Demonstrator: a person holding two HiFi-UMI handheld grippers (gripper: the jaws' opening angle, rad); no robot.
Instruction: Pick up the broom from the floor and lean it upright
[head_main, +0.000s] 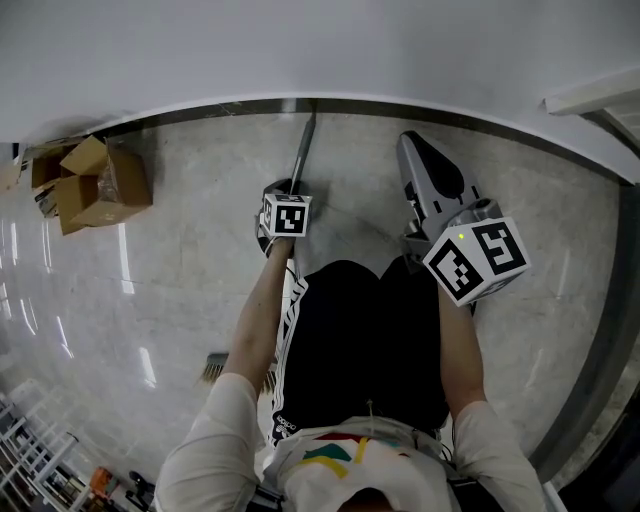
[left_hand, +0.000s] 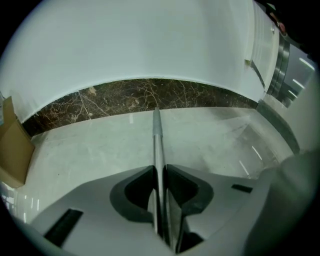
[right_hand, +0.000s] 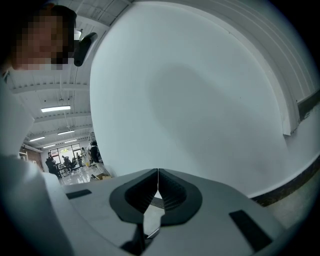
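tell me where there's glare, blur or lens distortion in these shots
Head view: ceiling lights streak as glare across the glossy floor at left, and its far edge bows. Left gripper view: the fisheye bends the dark skirting into an arc, the corners go black, the broom handle is sharp. Right gripper view: black corners, a mosaic patch top left, soft even light on the wall.

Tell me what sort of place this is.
Probably a big indoor workplace, perhaps an office or workshop hall: a polished pale stone floor with dark marble skirting under a white wall, cardboard boxes by that wall, and, in the right gripper view, ceiling strip lights.
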